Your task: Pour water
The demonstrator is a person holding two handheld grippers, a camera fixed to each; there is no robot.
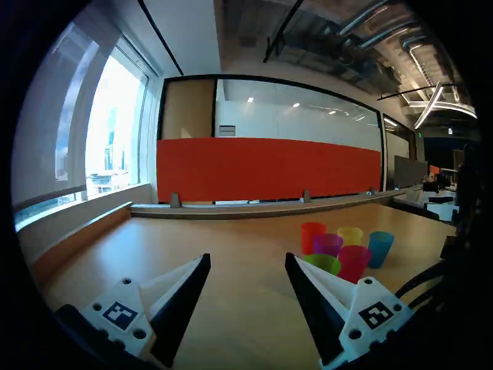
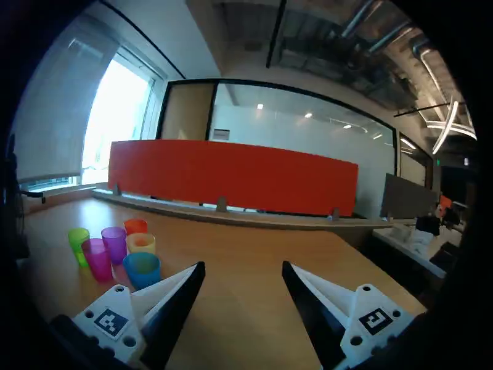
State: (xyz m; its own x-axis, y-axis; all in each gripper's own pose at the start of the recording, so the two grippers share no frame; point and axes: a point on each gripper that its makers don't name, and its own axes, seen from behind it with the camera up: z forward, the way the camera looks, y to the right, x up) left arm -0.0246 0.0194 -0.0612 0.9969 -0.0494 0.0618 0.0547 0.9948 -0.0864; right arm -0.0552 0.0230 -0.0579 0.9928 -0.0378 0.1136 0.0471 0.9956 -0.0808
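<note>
Several coloured plastic cups stand in a cluster on the wooden table point(image 1: 246, 290). In the left gripper view they lie ahead and to the right: an orange cup point(image 1: 312, 237), a purple cup point(image 1: 327, 245), a yellow cup point(image 1: 350, 235), a blue cup point(image 1: 380, 248), a pink cup point(image 1: 354, 262) and a green cup point(image 1: 321, 264). My left gripper point(image 1: 247, 264) is open, with nothing between its fingers. In the right gripper view the same cluster sits at the left: the green cup point(image 2: 78, 245), pink cup point(image 2: 97, 259), purple cup point(image 2: 114, 244), orange cup point(image 2: 135, 226), yellow cup point(image 2: 141, 243) and blue cup point(image 2: 142, 269). My right gripper point(image 2: 243, 266) is open and empty.
A long orange partition point(image 1: 265, 168) runs along the table's far edge. Bright windows point(image 1: 111, 142) and a low ledge line the left side. Black cables point(image 1: 425, 283) lie at the right in the left gripper view. Other desks point(image 2: 419, 240) stand beyond the table's right edge.
</note>
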